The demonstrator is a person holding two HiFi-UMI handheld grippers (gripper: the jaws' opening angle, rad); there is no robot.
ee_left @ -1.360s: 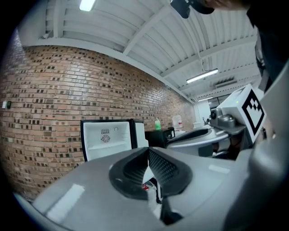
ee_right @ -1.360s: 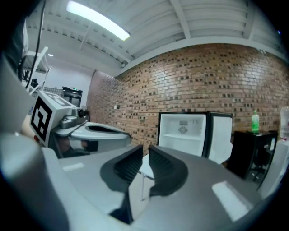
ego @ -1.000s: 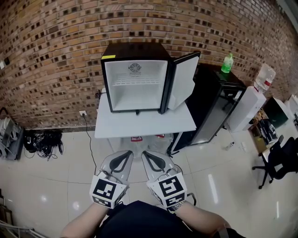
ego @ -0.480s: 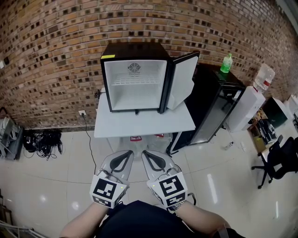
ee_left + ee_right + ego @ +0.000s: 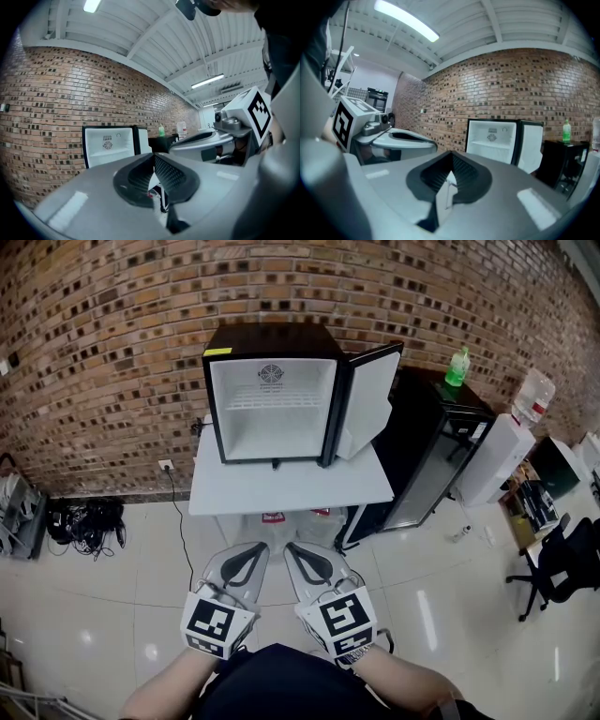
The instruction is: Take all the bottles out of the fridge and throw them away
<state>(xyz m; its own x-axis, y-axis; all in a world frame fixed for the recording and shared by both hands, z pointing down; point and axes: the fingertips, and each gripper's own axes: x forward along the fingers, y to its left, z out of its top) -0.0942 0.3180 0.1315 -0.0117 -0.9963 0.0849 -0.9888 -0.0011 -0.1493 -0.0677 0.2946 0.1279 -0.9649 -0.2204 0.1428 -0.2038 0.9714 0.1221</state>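
Brick wall (image 5: 103, 352) behind; black fridge (image 5: 272, 341) on white table (image 5: 291, 491), door (image 5: 367, 407) open, white interior; left gripper (image 5: 254, 549), right gripper (image 5: 293, 549) jaws together.

Office-like workroom: red brick wall (image 5: 94, 352), glossy pale tiled floor (image 5: 112, 577), black swivel office chair (image 5: 562, 566), white water dispenser (image 5: 497, 460), tube strip lights (image 5: 405, 21) on ribbed ceiling (image 5: 525, 23)

fridge (image 5: 272, 423) door (image 5: 366, 404) open wide, cavity free; table (image 5: 291, 488) edge in front.
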